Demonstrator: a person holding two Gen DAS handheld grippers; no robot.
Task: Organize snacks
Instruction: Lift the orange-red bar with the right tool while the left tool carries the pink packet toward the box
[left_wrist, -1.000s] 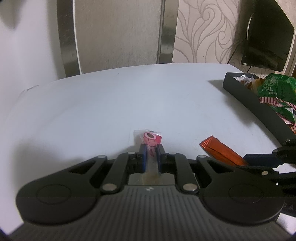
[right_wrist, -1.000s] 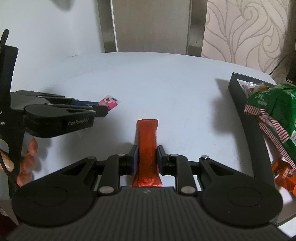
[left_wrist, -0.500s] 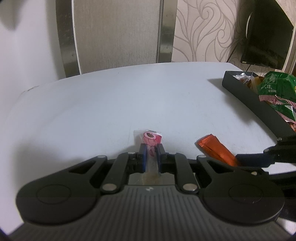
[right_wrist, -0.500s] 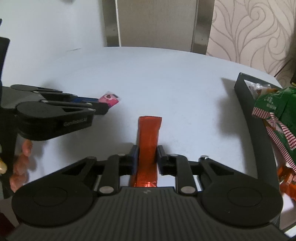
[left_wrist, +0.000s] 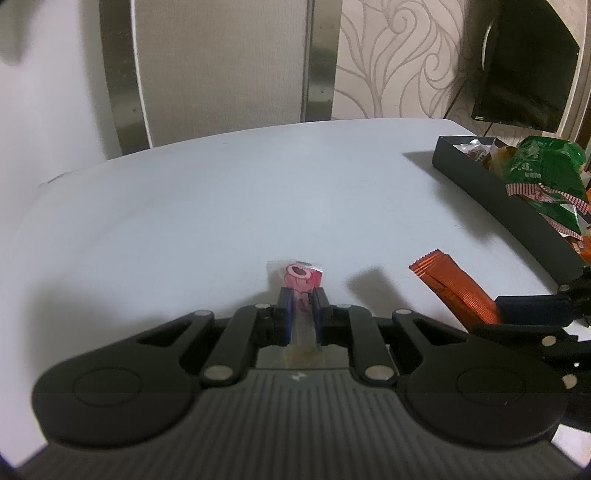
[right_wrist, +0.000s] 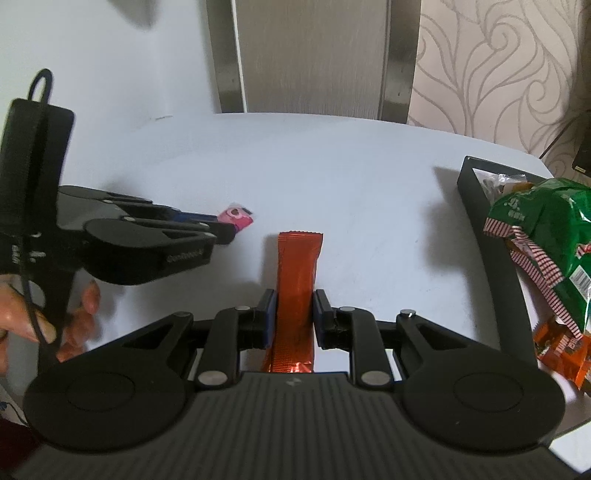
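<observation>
My left gripper (left_wrist: 302, 295) is shut on a small pink candy packet (left_wrist: 301, 277), held just above the white table (left_wrist: 221, 206). It also shows in the right wrist view (right_wrist: 218, 230) with the pink packet (right_wrist: 238, 218) sticking out of its tips. My right gripper (right_wrist: 294, 295) is shut on a long orange snack stick (right_wrist: 297, 280), lifted above the table. The orange stick (left_wrist: 452, 286) also shows at the right of the left wrist view. A black tray (right_wrist: 487, 236) at the right holds a green snack bag (right_wrist: 539, 221) and other wrapped snacks.
The tray (left_wrist: 498, 199) lies along the table's right edge. An orange wrapped snack (right_wrist: 561, 350) sits at its near end. A chair back (left_wrist: 221, 70) stands behind the table. A dark screen (left_wrist: 524, 62) is at the far right.
Both grippers have risen slightly with their snacks still held. The right gripper with the orange stick has shifted a little towards the tray.
</observation>
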